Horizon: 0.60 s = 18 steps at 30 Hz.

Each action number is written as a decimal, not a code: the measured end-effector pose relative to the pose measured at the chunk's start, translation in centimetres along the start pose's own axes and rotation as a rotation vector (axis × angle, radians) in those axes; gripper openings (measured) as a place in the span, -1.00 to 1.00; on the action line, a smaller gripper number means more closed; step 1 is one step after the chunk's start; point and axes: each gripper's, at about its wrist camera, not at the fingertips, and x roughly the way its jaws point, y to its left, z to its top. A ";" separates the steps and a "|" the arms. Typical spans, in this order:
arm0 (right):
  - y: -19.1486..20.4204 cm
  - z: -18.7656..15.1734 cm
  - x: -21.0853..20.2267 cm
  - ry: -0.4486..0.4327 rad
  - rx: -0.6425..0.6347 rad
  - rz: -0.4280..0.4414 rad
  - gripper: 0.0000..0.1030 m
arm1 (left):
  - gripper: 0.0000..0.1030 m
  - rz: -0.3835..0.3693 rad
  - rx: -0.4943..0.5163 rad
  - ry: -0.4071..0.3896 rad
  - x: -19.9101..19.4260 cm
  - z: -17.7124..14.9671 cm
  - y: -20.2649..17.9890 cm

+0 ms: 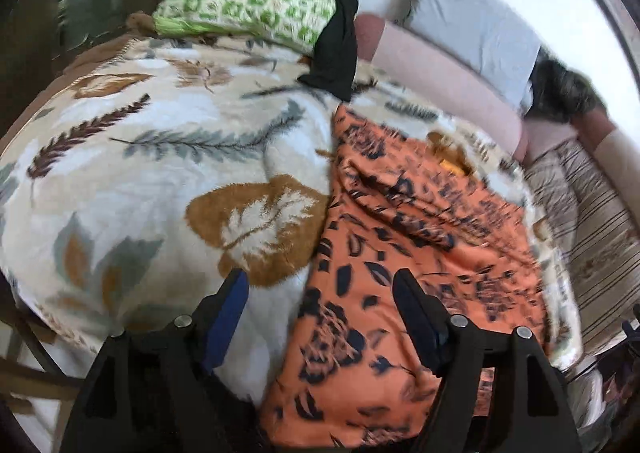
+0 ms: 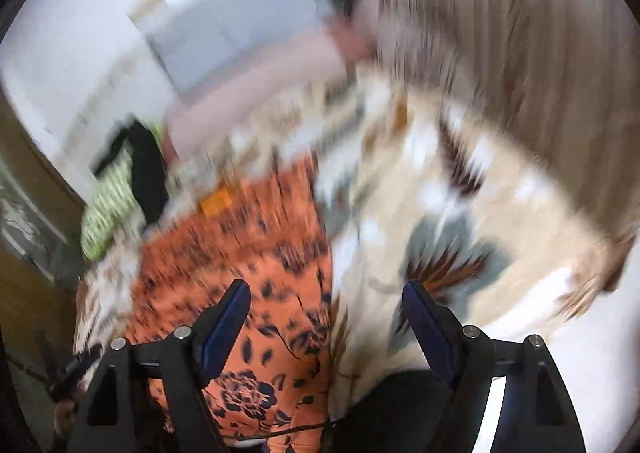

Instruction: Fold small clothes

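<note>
An orange garment with a dark floral print (image 1: 400,253) lies spread on the leaf-patterned blanket (image 1: 140,141), rumpled at its far end. My left gripper (image 1: 320,281) is open and empty, above the garment's near left edge. My right gripper (image 2: 326,293) is open and empty, above the garment's right edge (image 2: 248,253); this view is motion-blurred. A black garment (image 1: 336,37) drapes over a green-patterned pillow (image 1: 248,9) at the far side.
A grey pillow (image 1: 472,29) and a pink bolster (image 1: 440,77) lie along the wall. A striped sheet (image 1: 592,221) shows at the right, past the blanket's edge. A dark furry item (image 1: 564,93) lies by the grey pillow.
</note>
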 end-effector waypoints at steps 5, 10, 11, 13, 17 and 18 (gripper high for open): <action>1.6 -2.1 0.7 0.183 0.016 0.118 0.90 | 0.57 -0.013 0.035 0.013 -1.4 -1.6 -1.5; 2.0 -9.3 6.4 0.411 0.066 0.117 0.81 | 0.57 0.029 -0.002 0.170 0.7 -4.5 -0.9; 2.3 -10.5 7.4 0.440 0.061 0.100 0.78 | 0.57 0.035 -0.018 0.191 1.1 -4.7 -0.6; 2.7 -11.9 7.9 0.444 0.029 0.031 0.77 | 0.57 0.038 -0.058 0.210 1.4 -5.2 0.4; 1.8 -12.4 9.4 0.496 0.071 -0.014 0.58 | 0.57 0.016 -0.145 0.260 2.4 -5.9 2.1; 1.6 -12.4 9.6 0.511 0.080 -0.017 0.52 | 0.57 0.001 -0.163 0.281 2.7 -6.0 2.4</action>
